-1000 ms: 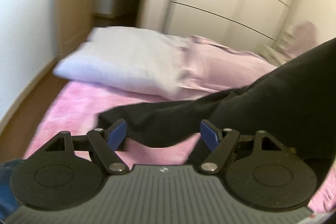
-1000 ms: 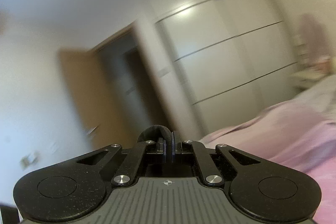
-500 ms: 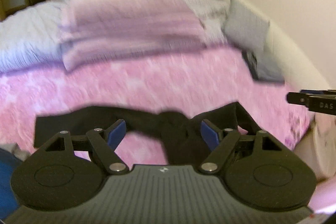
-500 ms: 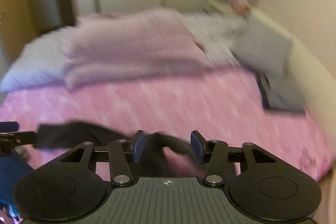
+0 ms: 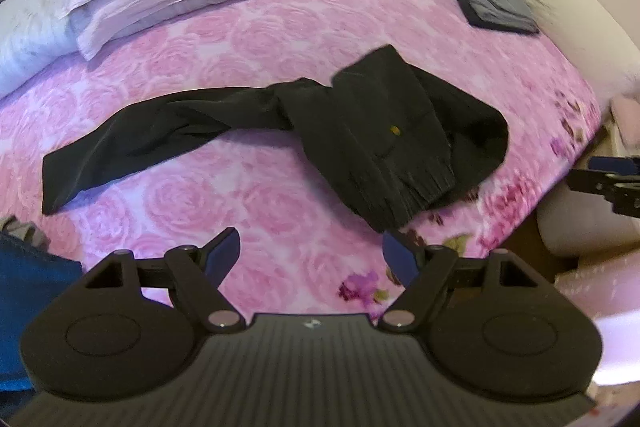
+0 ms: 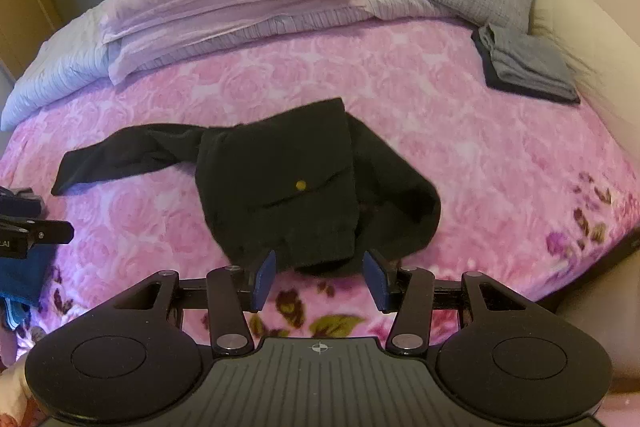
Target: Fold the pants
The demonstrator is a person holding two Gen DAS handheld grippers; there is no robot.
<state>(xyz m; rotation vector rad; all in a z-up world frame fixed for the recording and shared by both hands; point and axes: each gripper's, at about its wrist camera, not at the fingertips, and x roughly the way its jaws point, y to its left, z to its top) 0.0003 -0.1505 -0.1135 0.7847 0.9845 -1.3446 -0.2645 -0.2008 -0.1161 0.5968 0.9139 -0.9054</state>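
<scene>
Black pants (image 5: 372, 135) lie crumpled on pink rose-print bedspread (image 5: 248, 39), one leg stretched out, left gripper (image 5: 312, 253) and right gripper (image 6: 320, 277) both spread apart, empty, above it.

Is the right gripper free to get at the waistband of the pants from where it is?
Probably yes. The right gripper is open and empty, and the waistband of the black pants lies just ahead of its fingertips on the pink bedspread, with nothing between them.

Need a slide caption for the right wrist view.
Open right tool poised over crumpled black pants on a pink rose-print blanket.
</scene>
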